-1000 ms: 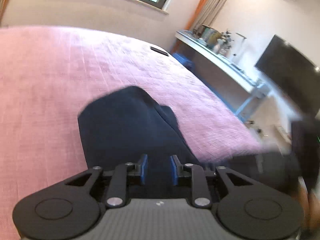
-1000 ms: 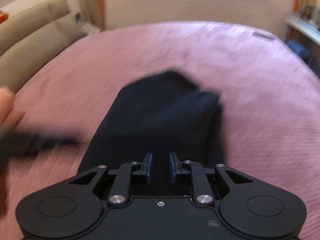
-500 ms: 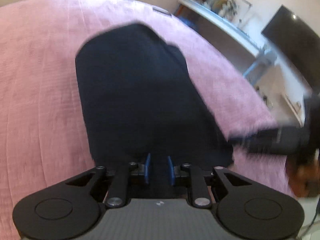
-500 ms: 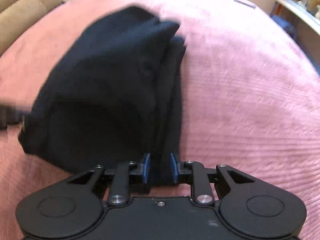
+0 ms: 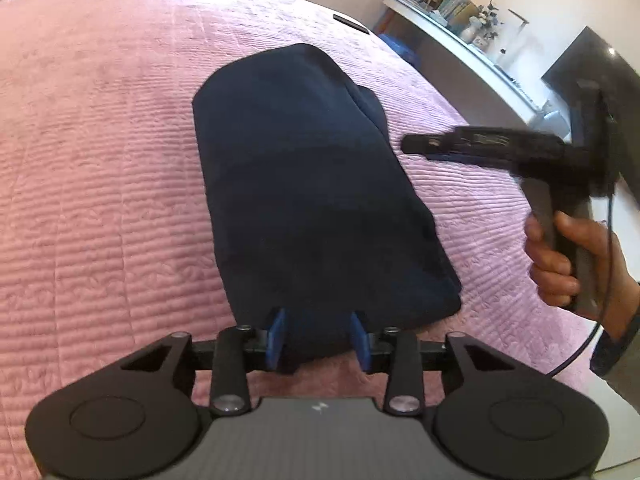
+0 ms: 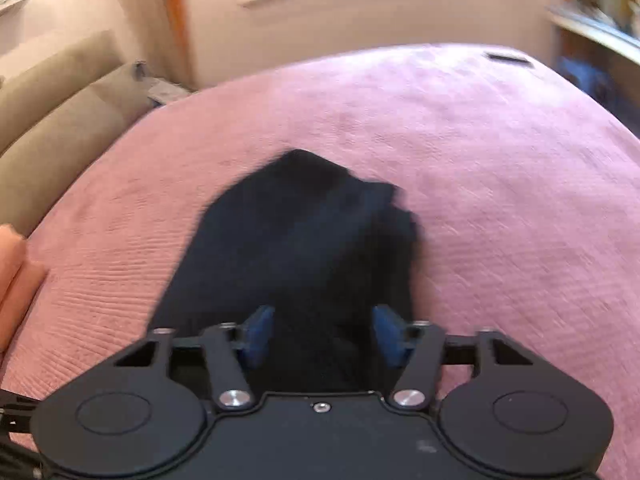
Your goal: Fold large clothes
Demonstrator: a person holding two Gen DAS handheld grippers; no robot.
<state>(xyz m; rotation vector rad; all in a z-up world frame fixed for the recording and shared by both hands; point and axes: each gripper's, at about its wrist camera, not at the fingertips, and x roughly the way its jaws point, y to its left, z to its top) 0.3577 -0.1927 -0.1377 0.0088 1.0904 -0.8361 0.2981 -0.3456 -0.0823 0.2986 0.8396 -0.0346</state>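
A dark navy garment (image 5: 316,196) lies folded into a long, narrow bundle on the pink quilted bed cover (image 5: 100,184), which serves as the landmark here. The bundle rests flat on the cover with its near end closest to both cameras and its far, rounded end pointing toward the black label (image 5: 351,24) at the cover's far edge. Along the bundle's right side a second layer of cloth shows as a lower step.

The left gripper (image 5: 317,338) hovers at the near end of the garment with its jaws released: the two blue pads (image 5: 276,336) stand apart on either side of the cloth edge and are not pressed onto it. Whether the pads touch the fabric cannot be told.

The right gripper (image 6: 323,338) also has its jaws released, the blue pads spread wide with the dark garment (image 6: 304,264) seen between them. This view is blurred. In the left wrist view the right gripper (image 5: 416,146) appears from the side, above the cover just right of the garment and apart from it, held by the person's right hand (image 5: 560,256) around its grey handle.

Past the right edge of the cover stand a white shelf (image 5: 452,36) with books and small items and a dark screen (image 5: 576,64). Off the cover's left side is a beige sofa (image 6: 56,116).
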